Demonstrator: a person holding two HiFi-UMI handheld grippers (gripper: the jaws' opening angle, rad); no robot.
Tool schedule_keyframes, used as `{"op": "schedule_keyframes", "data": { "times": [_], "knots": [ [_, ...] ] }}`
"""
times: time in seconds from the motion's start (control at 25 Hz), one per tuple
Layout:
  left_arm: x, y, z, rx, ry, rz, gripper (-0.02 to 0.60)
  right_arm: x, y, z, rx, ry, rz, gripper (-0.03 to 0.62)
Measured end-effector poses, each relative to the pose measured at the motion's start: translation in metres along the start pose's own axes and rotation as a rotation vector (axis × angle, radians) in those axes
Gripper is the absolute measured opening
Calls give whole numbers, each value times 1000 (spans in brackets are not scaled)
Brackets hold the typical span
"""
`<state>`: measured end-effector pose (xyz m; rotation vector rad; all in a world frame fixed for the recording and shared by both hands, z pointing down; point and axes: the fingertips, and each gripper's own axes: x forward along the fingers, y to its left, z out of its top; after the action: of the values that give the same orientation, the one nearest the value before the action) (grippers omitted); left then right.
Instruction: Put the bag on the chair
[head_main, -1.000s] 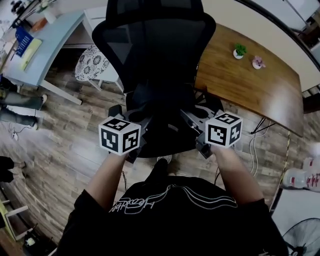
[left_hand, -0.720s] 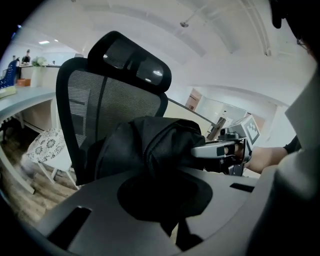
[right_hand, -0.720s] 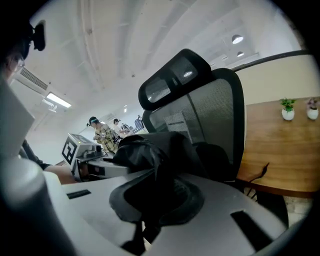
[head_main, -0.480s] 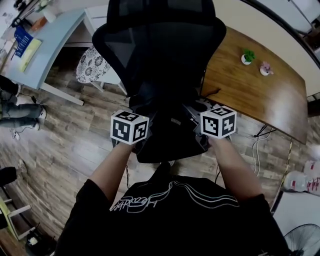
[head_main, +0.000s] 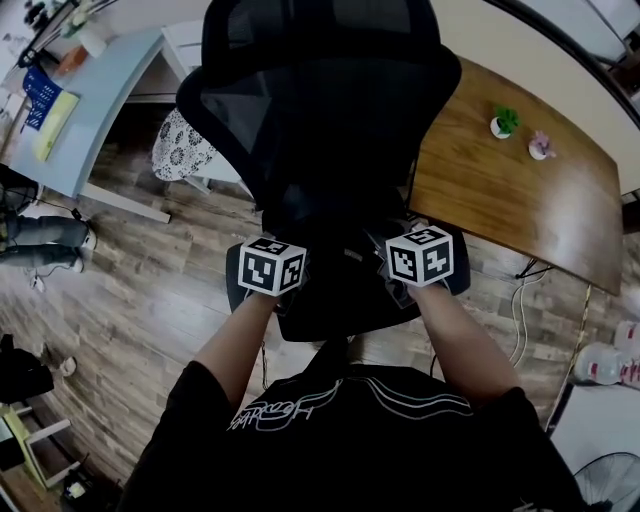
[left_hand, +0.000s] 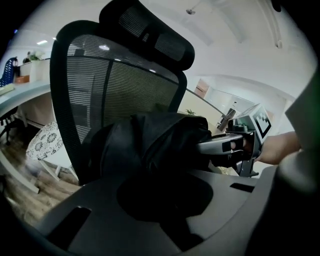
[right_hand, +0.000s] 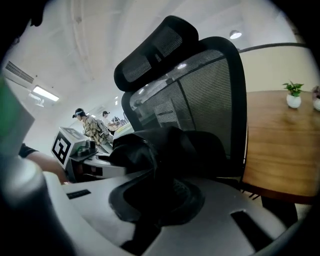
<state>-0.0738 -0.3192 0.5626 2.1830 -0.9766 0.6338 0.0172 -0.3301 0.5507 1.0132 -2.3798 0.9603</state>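
Both the left gripper (head_main: 288, 258) and right gripper (head_main: 400, 258) clench the black bag (head_main: 345, 262) over the office chair (head_main: 320, 110) seat; release remains.

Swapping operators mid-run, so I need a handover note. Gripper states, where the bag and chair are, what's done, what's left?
Left gripper: fingers shut on the bag, gripping the fabric on one side.
Right gripper: fingers shut on the bag's other side.
Bag: black, held between both grippers right in front of the backrest of the black mesh chair, over the seat. Whether it already rests on the seat can't be told.
Done: bag is gripped and at the chair.
Left: set it down on the seat, open both grippers, pull back.
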Motion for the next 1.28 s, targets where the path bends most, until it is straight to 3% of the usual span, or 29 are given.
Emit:
{"op": "schedule_keyframes", "data": {
  "times": [0.16,0.32,0.56,0.8,0.92,1.28],
  "knots": [
    [9,3,-4,-3,20,2,44,7,-9,-8,6,17,-39,17],
    [16,4,-8,-35,13,-6,44,14,-19,-14,93,3,-58,25],
    [19,5,-13,-38,14,2,52,16,-23,-21,126,-26,-50,102],
    [13,17,-25,-78,28,47,216,6,-17,-25,223,-75,14,264],
    [10,17,-38,-67,61,52,297,-5,-19,-30,210,-74,-3,290],
    [-39,-11,-63,-96,27,36,321,-70,2,-43,196,-130,-5,302]
  ]
}}
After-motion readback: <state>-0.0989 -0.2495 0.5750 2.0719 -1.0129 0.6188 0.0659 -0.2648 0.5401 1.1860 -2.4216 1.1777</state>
